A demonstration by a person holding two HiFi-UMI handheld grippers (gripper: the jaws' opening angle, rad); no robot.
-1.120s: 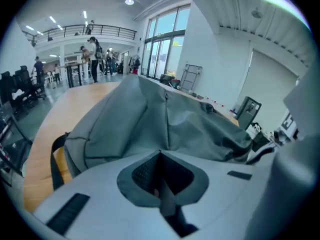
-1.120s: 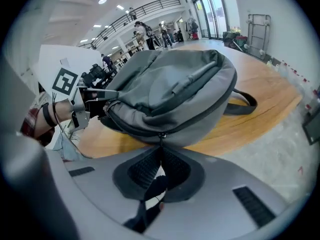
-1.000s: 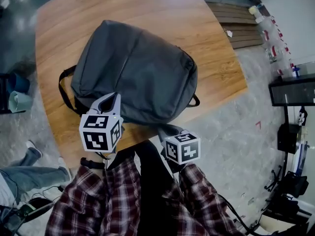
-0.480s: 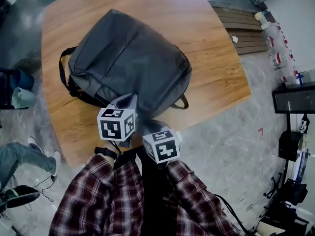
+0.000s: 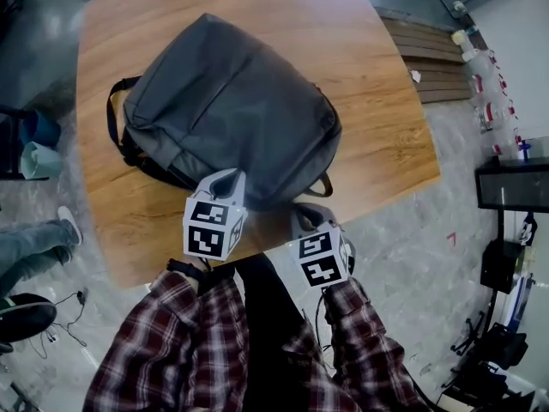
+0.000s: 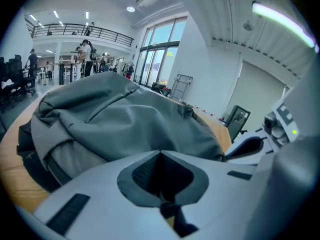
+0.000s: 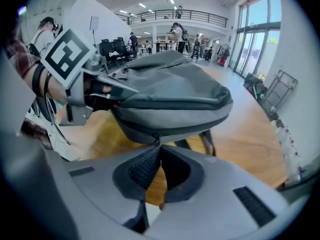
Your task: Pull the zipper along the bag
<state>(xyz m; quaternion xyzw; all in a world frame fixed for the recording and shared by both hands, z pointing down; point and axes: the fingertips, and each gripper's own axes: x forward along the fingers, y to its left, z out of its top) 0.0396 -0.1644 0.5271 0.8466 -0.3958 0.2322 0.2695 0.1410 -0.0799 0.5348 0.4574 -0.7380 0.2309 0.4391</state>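
A grey backpack [image 5: 223,101] lies flat on the round wooden table [image 5: 377,93]. My left gripper [image 5: 228,178] is at the bag's near edge, jaws shut, pinching the fabric [image 6: 125,114] at its tips [image 6: 160,152]. In the right gripper view the left gripper [image 7: 122,93] reaches into the bag's left side. My right gripper [image 5: 302,215] sits at the near-right corner of the bag. Its jaws [image 7: 159,146] are shut around the small zipper pull [image 7: 159,137], which hangs from the dark zipper band along the bag's side [image 7: 175,89].
Black shoulder straps [image 5: 116,136] stick out at the bag's left, and a carry loop [image 5: 322,183] at its near right. The table's front edge lies just under both grippers. A person's leg [image 5: 34,247] stands on the floor at left; bottles [image 5: 489,101] and a black box [image 5: 513,183] at right.
My right gripper has moved right, away from the left gripper, to the bag's near-right corner. The left gripper has stayed at the bag's near edge.
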